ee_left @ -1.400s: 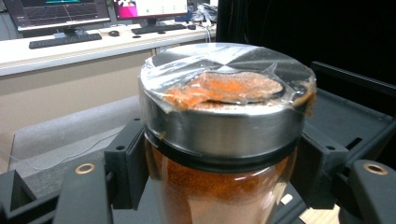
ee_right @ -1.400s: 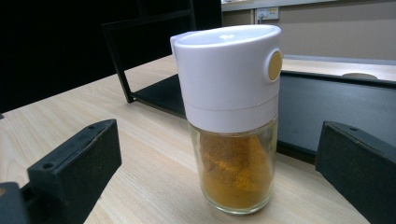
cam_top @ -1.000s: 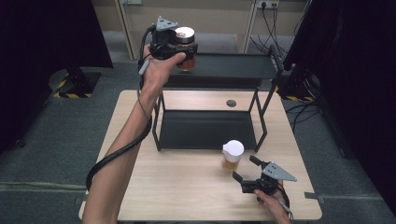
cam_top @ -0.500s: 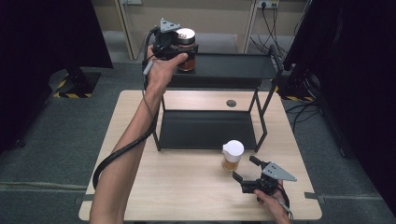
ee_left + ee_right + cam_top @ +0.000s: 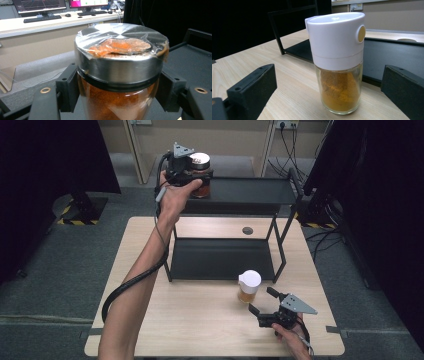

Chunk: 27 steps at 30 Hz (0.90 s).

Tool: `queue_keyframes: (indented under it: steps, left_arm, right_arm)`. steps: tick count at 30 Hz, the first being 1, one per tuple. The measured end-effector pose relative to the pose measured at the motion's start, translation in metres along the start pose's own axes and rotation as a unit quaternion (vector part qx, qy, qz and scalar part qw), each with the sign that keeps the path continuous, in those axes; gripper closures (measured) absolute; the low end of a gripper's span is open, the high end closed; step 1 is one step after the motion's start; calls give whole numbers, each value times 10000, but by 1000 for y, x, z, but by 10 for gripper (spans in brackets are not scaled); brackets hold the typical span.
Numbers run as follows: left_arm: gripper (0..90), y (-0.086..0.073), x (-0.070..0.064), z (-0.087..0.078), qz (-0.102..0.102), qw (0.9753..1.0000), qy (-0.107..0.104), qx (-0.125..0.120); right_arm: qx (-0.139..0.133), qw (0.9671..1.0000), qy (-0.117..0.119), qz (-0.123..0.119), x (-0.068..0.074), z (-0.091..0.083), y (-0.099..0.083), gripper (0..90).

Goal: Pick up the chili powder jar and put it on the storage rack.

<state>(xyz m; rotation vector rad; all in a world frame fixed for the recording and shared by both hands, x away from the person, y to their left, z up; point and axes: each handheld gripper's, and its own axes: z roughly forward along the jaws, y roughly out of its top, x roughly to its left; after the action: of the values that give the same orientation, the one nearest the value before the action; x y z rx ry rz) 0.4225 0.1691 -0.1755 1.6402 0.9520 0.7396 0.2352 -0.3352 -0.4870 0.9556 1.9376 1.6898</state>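
Note:
My left gripper [image 5: 196, 179] is shut on a glass jar of orange-red spice [image 5: 201, 189] with a plastic-wrapped metal lid [image 5: 121, 53]. It holds the jar at the left end of the black rack's top shelf [image 5: 250, 190]; I cannot tell whether the jar touches the shelf. In the left gripper view the pads [image 5: 66, 90] press the glass just under the lid. A white-capped jar of yellow powder [image 5: 248, 286] [image 5: 338, 62] stands on the table in front of the rack. My right gripper [image 5: 261, 301] [image 5: 329, 91] rests open just short of it, with its jaws wide apart.
The rack's lower shelf [image 5: 220, 257] sits on the wooden table [image 5: 190, 320]. A round cable hole [image 5: 247, 230] lies behind it. The left gripper's cable [image 5: 135, 280] hangs along the person's forearm. Dark curtains flank both sides of the table.
The left gripper and its jar have settled slightly lower over the top shelf's left end. The right gripper and the yellow jar have not moved.

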Motion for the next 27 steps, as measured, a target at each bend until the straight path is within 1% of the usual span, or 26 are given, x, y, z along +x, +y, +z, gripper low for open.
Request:
queue_keyframes:
  steps: [12,14,16,17,20,22,24,25,27]
  left_arm:
    - [306,-3,0,0,-21,10000,-1,-50]
    - [304,-4,0,0,-19,10000,14,-94]
    - [190,-4,-1,-1,-52,9999,36,-113]
    - [190,-4,-2,-1,-97,9999,55,-128]
    - [60,-2,-4,-4,-196,9996,169,-137]
    - [52,-1,-5,-6,-223,9994,227,-135]
    - [5,-2,-6,-7,-250,9993,254,-128]
    - [7,-2,-4,-8,-244,9994,193,-126]
    - [6,-3,-2,-9,-233,9995,163,-124]
  right_arm:
    - [10,10000,10,-11,0,0,0,8]
    - [10,10000,12,-10,0,1,0,8]
    - [13,10000,13,-12,0,1,0,8]
    - [12,10000,12,-9,0,1,0,8]
    - [15,10000,16,-10,0,1,0,8]
    - [19,10000,14,-14,1,1,0,8]
    - [17,10000,20,-10,1,1,0,8]
    - [25,10000,27,-20,1,1,0,8]
    - [25,10000,27,-17,1,1,0,8]
